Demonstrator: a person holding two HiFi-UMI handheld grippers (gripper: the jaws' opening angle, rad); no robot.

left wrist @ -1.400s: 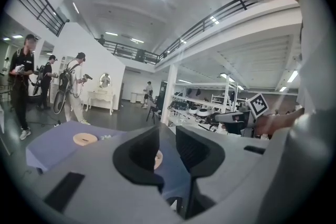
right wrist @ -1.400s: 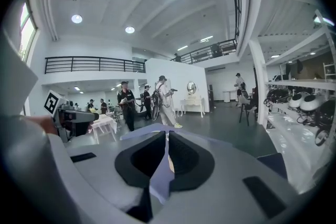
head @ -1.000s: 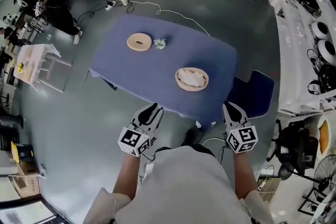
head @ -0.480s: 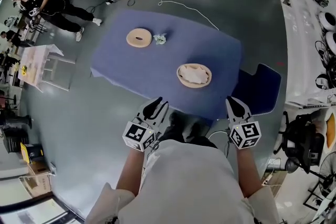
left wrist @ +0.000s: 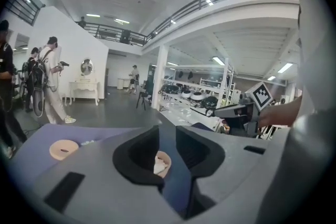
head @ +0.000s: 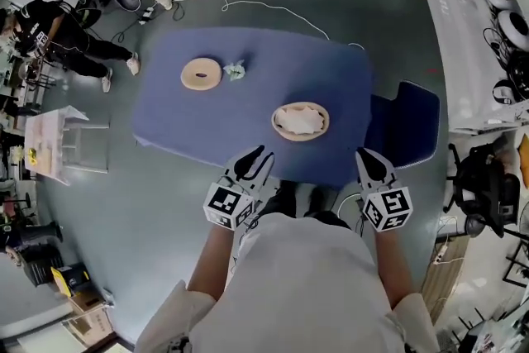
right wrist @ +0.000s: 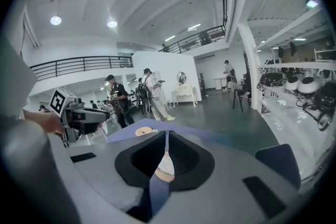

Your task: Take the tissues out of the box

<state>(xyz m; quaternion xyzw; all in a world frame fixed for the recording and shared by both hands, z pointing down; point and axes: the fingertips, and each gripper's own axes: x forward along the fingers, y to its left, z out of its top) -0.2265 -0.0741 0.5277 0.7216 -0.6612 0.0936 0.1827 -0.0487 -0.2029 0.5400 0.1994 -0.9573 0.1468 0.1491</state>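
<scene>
Tan round box (head: 276,123) with tissues (head: 300,121) sits on blue bench (head: 240,107), dead ahead between my tongs. Left tongs (head: 252,159) spread, empty, slightly nearer; right tongs (head: 364,157) pressed together, empty.

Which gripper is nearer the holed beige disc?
Left. The left gripper sits down-right of the disc; the right gripper is farther right, beyond the tissue box.

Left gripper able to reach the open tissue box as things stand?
Probably yes. The left gripper hovers at the near edge of the table, fingers apart, and the tissue box sits open just beyond it. Only bare table lies between; the lid is off to the side.
</scene>
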